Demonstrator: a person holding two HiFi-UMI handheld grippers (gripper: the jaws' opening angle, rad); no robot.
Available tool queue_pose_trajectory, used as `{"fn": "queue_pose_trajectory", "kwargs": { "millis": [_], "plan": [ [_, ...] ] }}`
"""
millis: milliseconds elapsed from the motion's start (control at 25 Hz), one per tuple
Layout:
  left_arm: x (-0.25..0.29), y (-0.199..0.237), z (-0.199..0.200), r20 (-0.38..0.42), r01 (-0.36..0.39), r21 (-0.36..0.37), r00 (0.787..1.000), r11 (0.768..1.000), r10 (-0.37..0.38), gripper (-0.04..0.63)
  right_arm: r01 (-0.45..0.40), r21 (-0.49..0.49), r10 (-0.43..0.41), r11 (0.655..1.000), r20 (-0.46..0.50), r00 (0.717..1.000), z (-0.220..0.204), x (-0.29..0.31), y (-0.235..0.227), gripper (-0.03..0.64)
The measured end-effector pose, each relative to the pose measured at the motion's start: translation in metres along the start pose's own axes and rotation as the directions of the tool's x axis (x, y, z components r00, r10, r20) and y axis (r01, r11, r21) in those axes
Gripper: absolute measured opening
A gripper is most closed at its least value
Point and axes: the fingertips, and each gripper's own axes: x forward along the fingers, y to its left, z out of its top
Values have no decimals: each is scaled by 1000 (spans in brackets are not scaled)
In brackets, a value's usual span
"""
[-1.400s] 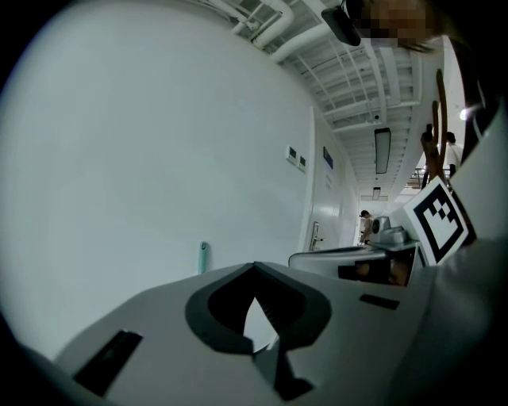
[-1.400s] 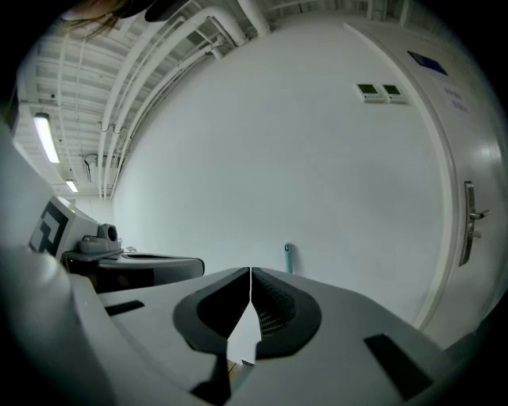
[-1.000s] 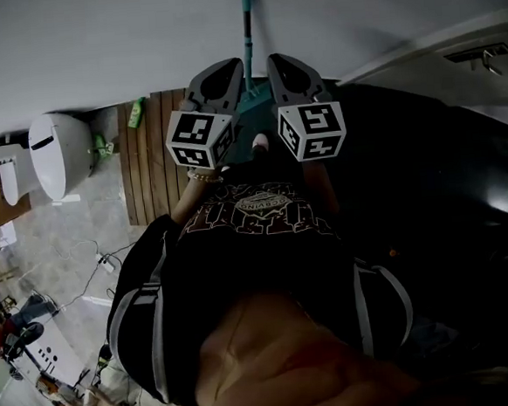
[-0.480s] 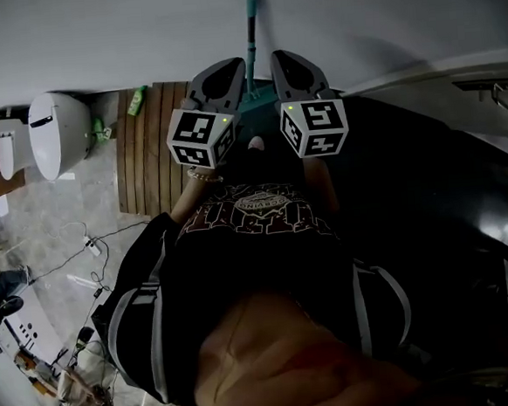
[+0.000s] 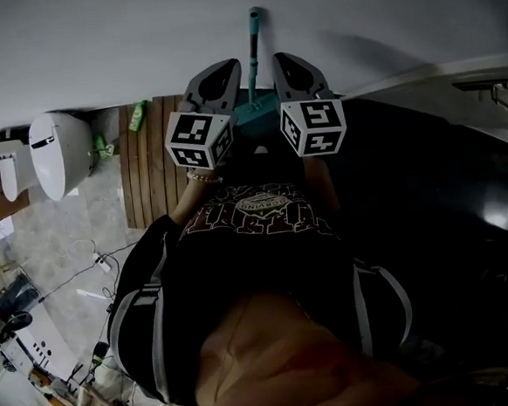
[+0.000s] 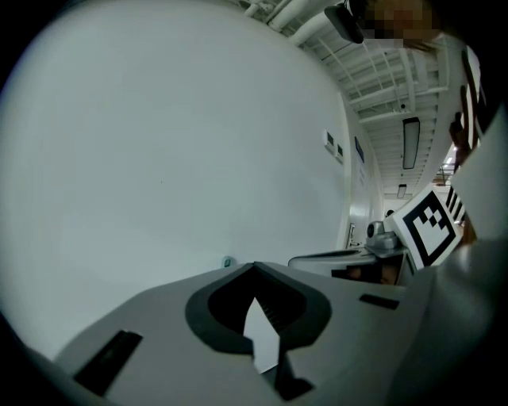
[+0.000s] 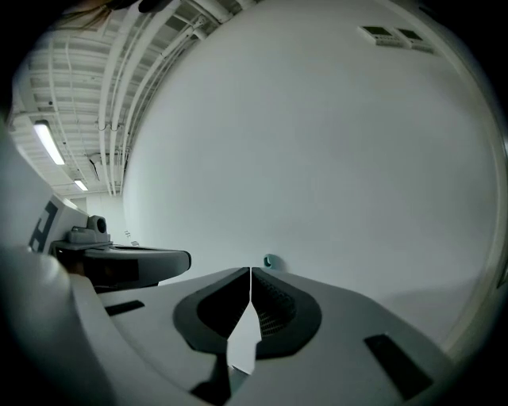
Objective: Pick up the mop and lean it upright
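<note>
The left gripper (image 5: 222, 69) is seen clenched, with nothing held between its jaws. Just to its right the mop (image 5: 252, 58) is found resting against the wall (image 5: 93, 44), its teal handle running upright and its head low at the wall's foot. The right gripper (image 5: 285, 62) is likewise clenched on nothing. The handle is flanked by both grippers and lies straight ahead between them, neither being judged clearly nearer. The leaning appears done, so a withdrawal is probably called for.
</note>
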Motion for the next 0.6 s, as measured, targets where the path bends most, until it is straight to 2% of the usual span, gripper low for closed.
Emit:
{"fn": "queue_pose_trajectory", "kwargs": {
  "millis": [600],
  "plan": [
    [46, 67, 10, -51, 158, 19, 986, 987, -157, 38, 173, 24, -172, 985, -47, 984, -6, 89, -17, 21]
  ]
}}
